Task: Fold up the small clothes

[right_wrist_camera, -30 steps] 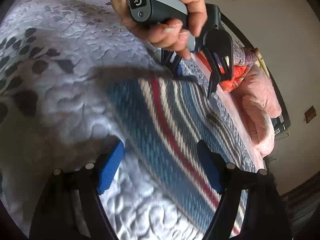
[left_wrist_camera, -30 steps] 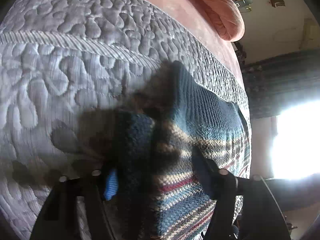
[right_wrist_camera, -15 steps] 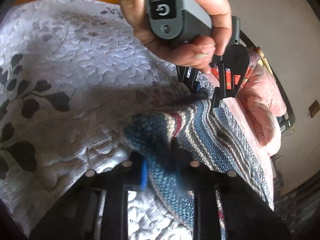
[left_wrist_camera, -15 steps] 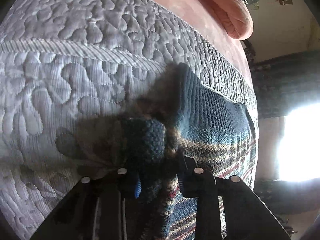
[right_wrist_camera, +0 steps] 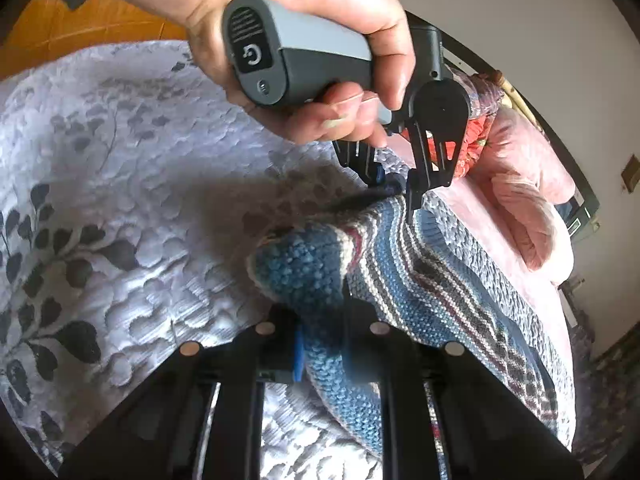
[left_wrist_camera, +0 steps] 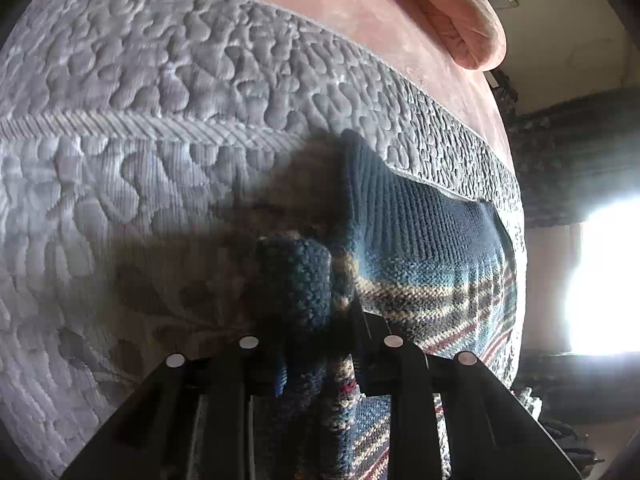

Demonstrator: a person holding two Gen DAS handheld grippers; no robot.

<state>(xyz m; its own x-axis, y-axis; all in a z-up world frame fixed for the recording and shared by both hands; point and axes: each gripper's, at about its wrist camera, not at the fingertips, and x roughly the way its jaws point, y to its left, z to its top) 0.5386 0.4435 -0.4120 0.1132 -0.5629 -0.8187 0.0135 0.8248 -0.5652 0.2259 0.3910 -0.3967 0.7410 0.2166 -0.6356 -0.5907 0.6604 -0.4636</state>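
Observation:
A small knitted garment point(left_wrist_camera: 420, 256) in blue with cream, grey and red stripes lies on a grey quilted bedspread point(left_wrist_camera: 168, 92). My left gripper point(left_wrist_camera: 316, 344) is shut on a bunched blue edge of the knitted garment, which bulges up between its fingers. In the right wrist view my right gripper point(right_wrist_camera: 320, 332) is shut on another blue corner of the knitted garment point(right_wrist_camera: 432, 280), lifted off the bedspread point(right_wrist_camera: 120, 184). Beyond it a hand point(right_wrist_camera: 304, 40) holds the left gripper point(right_wrist_camera: 394, 188), which pinches the far edge of the same garment.
A pink sheet point(left_wrist_camera: 360, 4) and pink pillow point(left_wrist_camera: 460, 12) lie past the bedspread; the pillow point(right_wrist_camera: 532, 216) and a red patterned cloth point(right_wrist_camera: 476, 140) also show on the right. An orange wooden board point(right_wrist_camera: 80, 28) edges the bed. A bright window point(left_wrist_camera: 600, 276) glares at right.
Both grippers went from open to shut on the garment's edge. The pinched edge has since risen off the bedspread, and the left hand has come closer to the right camera.

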